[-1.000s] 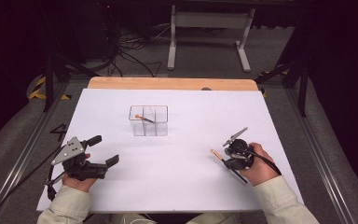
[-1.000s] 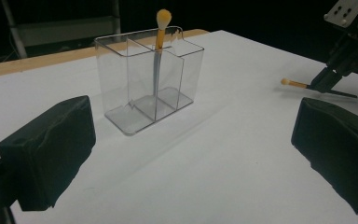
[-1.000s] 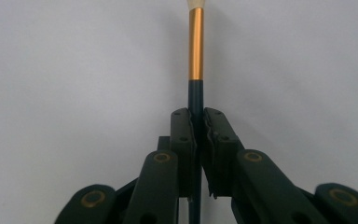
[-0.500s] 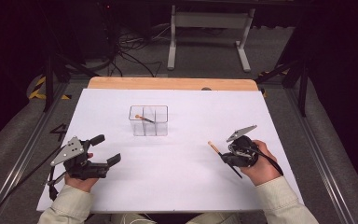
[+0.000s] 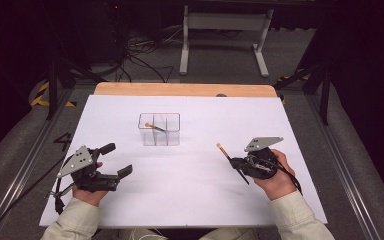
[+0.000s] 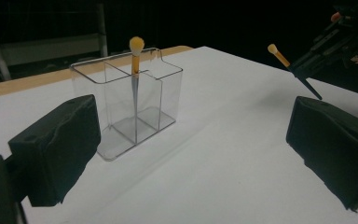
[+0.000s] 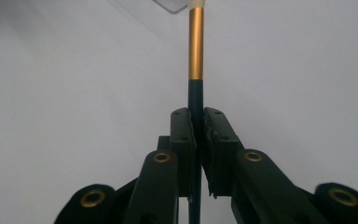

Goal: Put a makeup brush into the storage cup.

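Makeup brush (image 5: 228,157) at right of centre in the high view, clenched by its dark handle in the right gripper (image 5: 236,163), bristle tip up and toward the clear three-compartment organizer (image 5: 159,129) at frame centre; likely angled so for dropping in handle-first or after a turn. Second brush (image 6: 135,79) already upright in a compartment, leaning on a divider. Left gripper (image 5: 114,161) at lower left, jaws spread wide and grasping nothing, parked on the white table (image 5: 190,200), apparently waiting.
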`<state>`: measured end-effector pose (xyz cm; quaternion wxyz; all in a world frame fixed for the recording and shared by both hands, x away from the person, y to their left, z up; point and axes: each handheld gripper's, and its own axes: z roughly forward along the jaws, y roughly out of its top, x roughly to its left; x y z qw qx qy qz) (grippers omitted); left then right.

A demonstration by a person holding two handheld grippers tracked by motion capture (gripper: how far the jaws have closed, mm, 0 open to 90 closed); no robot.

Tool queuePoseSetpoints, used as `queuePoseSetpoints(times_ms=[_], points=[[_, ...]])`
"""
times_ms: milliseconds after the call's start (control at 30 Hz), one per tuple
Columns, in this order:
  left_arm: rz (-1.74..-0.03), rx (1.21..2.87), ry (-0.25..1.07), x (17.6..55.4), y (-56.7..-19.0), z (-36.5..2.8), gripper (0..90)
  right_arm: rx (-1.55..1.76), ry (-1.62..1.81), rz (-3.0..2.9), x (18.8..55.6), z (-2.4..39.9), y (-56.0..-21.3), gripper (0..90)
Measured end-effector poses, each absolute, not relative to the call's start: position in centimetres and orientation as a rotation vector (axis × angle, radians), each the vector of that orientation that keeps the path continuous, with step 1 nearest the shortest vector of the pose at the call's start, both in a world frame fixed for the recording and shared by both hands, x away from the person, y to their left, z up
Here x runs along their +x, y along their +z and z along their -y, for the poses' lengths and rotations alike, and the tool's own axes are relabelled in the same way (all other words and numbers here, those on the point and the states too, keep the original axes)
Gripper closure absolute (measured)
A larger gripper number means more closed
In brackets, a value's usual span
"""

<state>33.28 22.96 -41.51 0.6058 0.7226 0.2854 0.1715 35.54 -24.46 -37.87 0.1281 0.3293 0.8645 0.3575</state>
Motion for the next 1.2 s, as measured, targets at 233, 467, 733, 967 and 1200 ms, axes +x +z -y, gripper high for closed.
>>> queuePoseSetpoints(times_ms=[233,467,733,967,1200], points=[[-0.639,1.654,0.35,34.0,-41.2,-22.6,4.9,0.898,1.186,-2.452,35.2,24.1,-37.6,83.4],[-0.622,1.663,0.359,34.3,-40.9,-21.9,4.9,0.839,1.325,-2.385,35.1,23.7,-37.6,83.4],[-0.576,1.674,0.333,34.4,-40.4,-20.8,5.1,0.752,1.446,-2.363,35.2,22.9,-37.8,83.4],[-0.539,1.686,0.328,34.4,-39.9,-19.7,5.2,0.657,1.522,-2.297,34.6,22.2,-37.7,83.4],[-0.517,1.687,0.317,34.4,-39.4,-18.9,5.3,0.614,1.596,-2.247,34.4,21.3,-37.8,83.3]])
